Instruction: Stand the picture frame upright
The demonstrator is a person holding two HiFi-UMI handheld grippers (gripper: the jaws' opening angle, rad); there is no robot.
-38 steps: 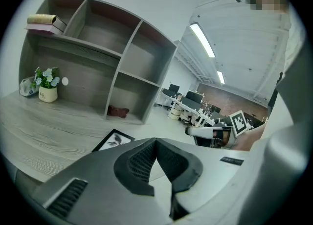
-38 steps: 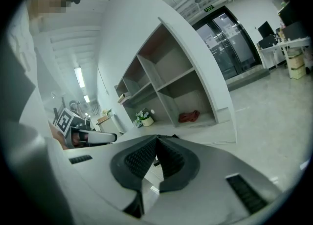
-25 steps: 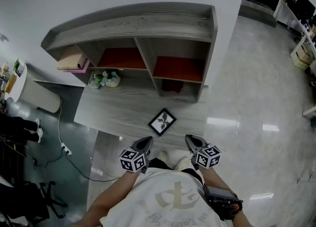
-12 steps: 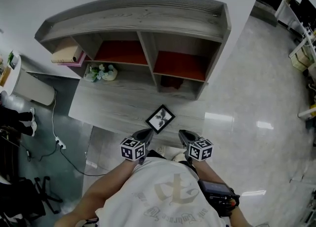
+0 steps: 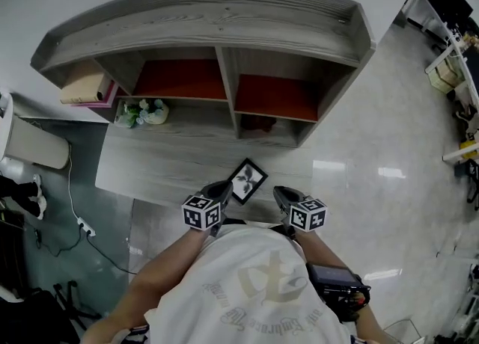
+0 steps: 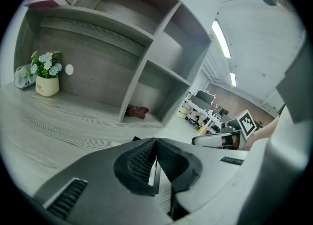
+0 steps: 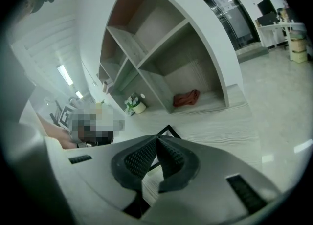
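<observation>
With the picture frame (image 5: 247,180) lying flat near the front edge of the desk (image 5: 150,163), I judge I should part my jaws and grip opposite edges before tilting it up; my left gripper (image 5: 219,189) and right gripper (image 5: 279,195) are both pressed together and hold nothing, the frame just beyond their tips.

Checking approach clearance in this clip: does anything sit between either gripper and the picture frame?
Nothing visible does. The picture frame lies flat near the front edge of the desk, and the left gripper and right gripper, both shut, flank its near side. The flower pot and red cloth sit far back by the shelves.
</observation>
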